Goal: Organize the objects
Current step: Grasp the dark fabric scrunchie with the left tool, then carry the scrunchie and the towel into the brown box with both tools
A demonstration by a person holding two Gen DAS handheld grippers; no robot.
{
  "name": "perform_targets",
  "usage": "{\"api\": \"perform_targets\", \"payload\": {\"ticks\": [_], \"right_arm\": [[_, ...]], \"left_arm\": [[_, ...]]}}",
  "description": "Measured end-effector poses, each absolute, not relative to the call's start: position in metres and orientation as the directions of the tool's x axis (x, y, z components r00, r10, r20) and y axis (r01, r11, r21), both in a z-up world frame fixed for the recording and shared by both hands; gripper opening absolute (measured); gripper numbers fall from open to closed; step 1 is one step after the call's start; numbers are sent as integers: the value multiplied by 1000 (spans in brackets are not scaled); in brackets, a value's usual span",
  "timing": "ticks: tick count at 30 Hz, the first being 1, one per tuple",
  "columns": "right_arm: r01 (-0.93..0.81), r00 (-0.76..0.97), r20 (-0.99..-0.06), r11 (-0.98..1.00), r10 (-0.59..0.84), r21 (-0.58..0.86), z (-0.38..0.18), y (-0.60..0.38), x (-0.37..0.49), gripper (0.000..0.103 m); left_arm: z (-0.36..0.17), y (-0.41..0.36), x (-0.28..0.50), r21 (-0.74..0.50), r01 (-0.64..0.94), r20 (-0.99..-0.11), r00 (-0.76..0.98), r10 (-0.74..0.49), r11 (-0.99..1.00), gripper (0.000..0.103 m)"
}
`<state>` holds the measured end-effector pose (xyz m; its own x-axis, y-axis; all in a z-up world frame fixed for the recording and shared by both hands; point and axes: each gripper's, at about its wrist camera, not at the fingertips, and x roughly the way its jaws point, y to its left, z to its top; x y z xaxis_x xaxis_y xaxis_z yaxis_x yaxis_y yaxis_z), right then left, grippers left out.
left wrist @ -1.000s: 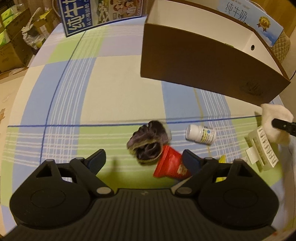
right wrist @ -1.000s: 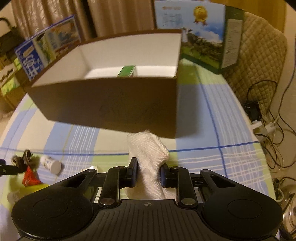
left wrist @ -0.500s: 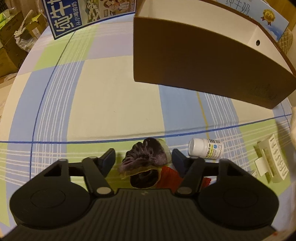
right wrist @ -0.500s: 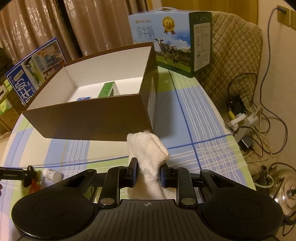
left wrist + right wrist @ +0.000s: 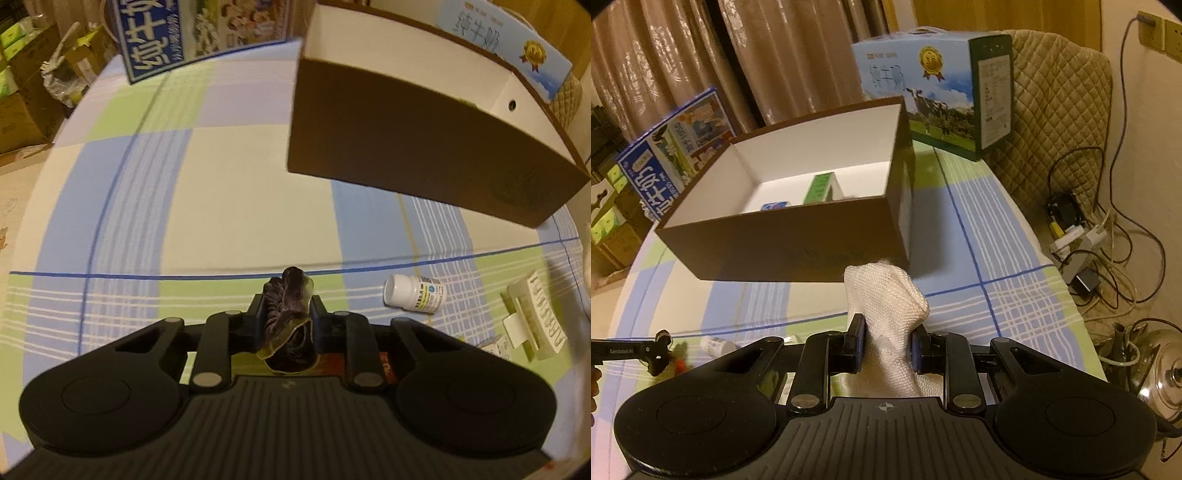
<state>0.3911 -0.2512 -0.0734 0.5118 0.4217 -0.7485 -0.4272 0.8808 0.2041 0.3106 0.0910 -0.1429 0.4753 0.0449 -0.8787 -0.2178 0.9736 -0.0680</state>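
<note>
Brown box (image 5: 424, 155) sits open-topped at the far right of the checked tablecloth (image 5: 240, 206) in the left wrist view. Left gripper (image 5: 287, 314) has just closed, pads now clamped on a dark purple scrunchie (image 5: 286, 306). White pill bottle (image 5: 415, 294) lies on its side to the right, white clip (image 5: 532, 325) further right, red packet (image 5: 386, 365) under the gripper.

Right wrist view: right gripper (image 5: 888, 345) pinches a white cloth (image 5: 886, 306) just in front of the box's near wall. Green carton (image 5: 820, 188) and a blue item (image 5: 774, 205) lie inside the box. Milk carton (image 5: 938, 92) stands behind it.
</note>
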Motion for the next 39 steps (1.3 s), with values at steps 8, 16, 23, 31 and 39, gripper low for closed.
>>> {"api": "perform_targets", "payload": {"ticks": [8,16,23,31,39], "right_arm": [[-468,482,-737,851,473,240,-55,-238,384,21],[-529,478,-708,814,520,240,-31,-215,387,21],[-562,490,-671,790,556,245,-10,-200,397,21],[-567,534,-620,787,575,241,16,-186,424,21],[-513,580,-627,831,520,215,15,-170,470,21]], "left_arm": [[-113,99,294,-84,-255,-851,521,64,963,20],[-73,90,304,-109,-196,-797,603,32,975,20],[-43,70,330,-96,-112,-749,663,2,989,20],[-20,57,378,-86,-56,-706,708,-21,995,20],[-29,56,441,-75,-24,-725,688,-38,997,21]]}}
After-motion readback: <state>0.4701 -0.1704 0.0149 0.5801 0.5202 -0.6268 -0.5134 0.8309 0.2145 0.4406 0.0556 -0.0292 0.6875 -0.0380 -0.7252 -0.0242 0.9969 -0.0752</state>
